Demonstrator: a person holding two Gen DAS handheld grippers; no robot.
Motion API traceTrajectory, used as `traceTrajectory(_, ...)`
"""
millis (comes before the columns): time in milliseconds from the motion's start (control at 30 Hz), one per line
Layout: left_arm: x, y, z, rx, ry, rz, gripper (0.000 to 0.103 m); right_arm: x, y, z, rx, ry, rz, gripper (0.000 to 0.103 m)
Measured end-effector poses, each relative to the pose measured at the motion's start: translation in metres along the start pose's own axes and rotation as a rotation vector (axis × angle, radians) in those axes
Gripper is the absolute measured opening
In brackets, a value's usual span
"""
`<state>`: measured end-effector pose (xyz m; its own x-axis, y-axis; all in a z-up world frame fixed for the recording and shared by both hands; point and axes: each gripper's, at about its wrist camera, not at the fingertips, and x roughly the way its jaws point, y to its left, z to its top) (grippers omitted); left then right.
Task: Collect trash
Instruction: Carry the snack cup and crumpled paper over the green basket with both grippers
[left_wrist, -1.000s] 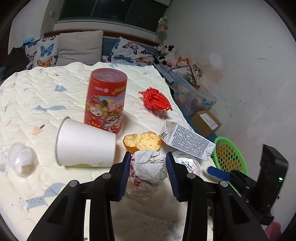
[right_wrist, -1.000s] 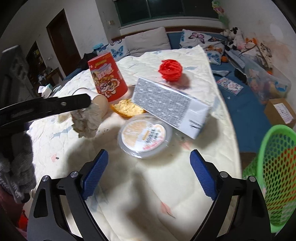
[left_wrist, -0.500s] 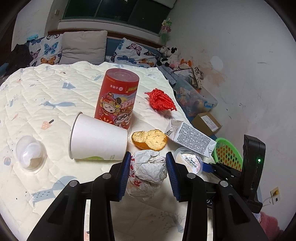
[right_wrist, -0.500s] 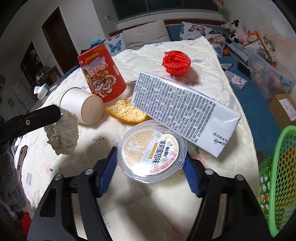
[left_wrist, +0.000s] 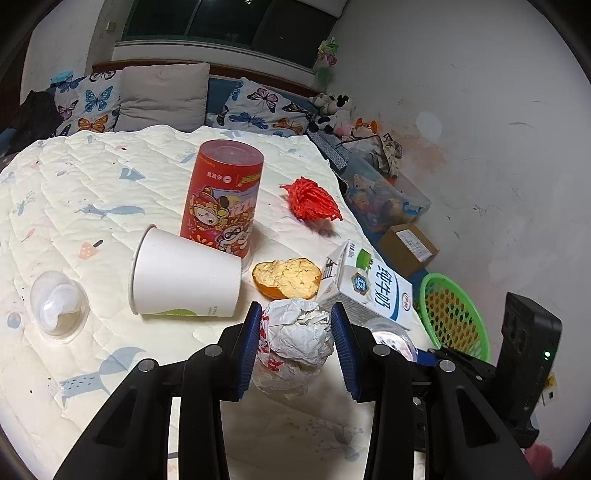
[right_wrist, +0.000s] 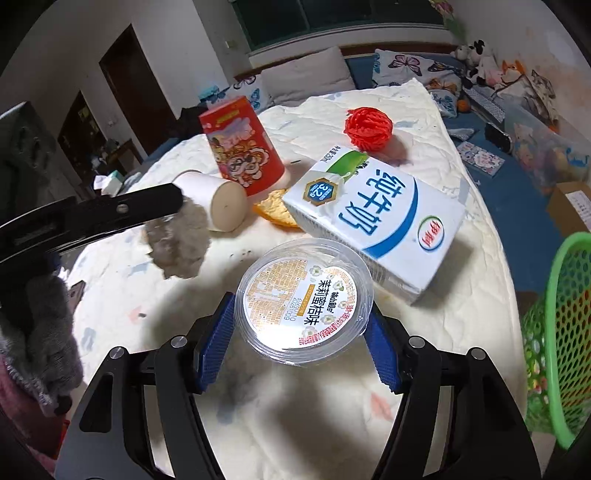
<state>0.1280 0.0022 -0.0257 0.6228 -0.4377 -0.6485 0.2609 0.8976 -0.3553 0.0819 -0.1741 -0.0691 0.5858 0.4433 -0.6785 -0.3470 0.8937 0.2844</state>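
Observation:
My left gripper (left_wrist: 297, 345) is shut on a crumpled paper wrapper (left_wrist: 295, 339) and holds it above the bed; it also shows in the right wrist view (right_wrist: 177, 242). My right gripper (right_wrist: 301, 326) is shut on a clear plastic lidded cup (right_wrist: 304, 295), lifted off the quilt. On the quilt lie a milk carton (right_wrist: 373, 221), an orange peel (left_wrist: 286, 277), a tipped white paper cup (left_wrist: 184, 275), a red canister (left_wrist: 223, 201), a red mesh net (left_wrist: 312, 199) and a clear dome lid (left_wrist: 57, 304).
A green mesh basket (right_wrist: 557, 332) stands off the bed's right edge, also in the left wrist view (left_wrist: 452, 317). Pillows (left_wrist: 162, 96) lie at the headboard. A cardboard box (left_wrist: 408, 249) and toy bin sit on the floor by the wall.
My right gripper closed on the plastic cup and lifted it. The milk carton rolled over to show its blue printed face. My left gripper still holds the wrapper.

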Motion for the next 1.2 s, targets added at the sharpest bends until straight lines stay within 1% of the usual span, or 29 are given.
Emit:
traceTrajectory(233, -0.002, -0.014, 0.000, 0.022, 0.002, -0.032, 0.038, -0.024, 0.002, -0.009, 0.007, -0.034, -0.006, 0.066)
traceTrajectory(433, 0.002, -0.037, 0.001, 0.061, 0.013, -0.072, 0.038, -0.047, -0.015, -0.013, 0.043, -0.072, -0.045, 0.067)
traceTrajectory(633, 0.013, -0.064, 0.004, 0.094, 0.034, -0.121, 0.038, -0.074, -0.052, -0.022, 0.104, -0.109, -0.130, 0.067)
traceTrajectory(833, 0.028, -0.102, 0.007, 0.153, 0.058, -0.163, 0.038, -0.104, -0.106, -0.038, 0.189, -0.136, -0.246, 0.067)
traceTrajectory(1100, 0.051, -0.152, 0.012, 0.211, 0.093, -0.218, 0.038, -0.128, -0.171, -0.059, 0.287, -0.133, -0.388, 0.067)
traceTrajectory(1200, 0.058, -0.174, 0.014, 0.245, 0.103, -0.235, 0.038, -0.136, -0.191, -0.067, 0.320, -0.132, -0.425, 0.067)
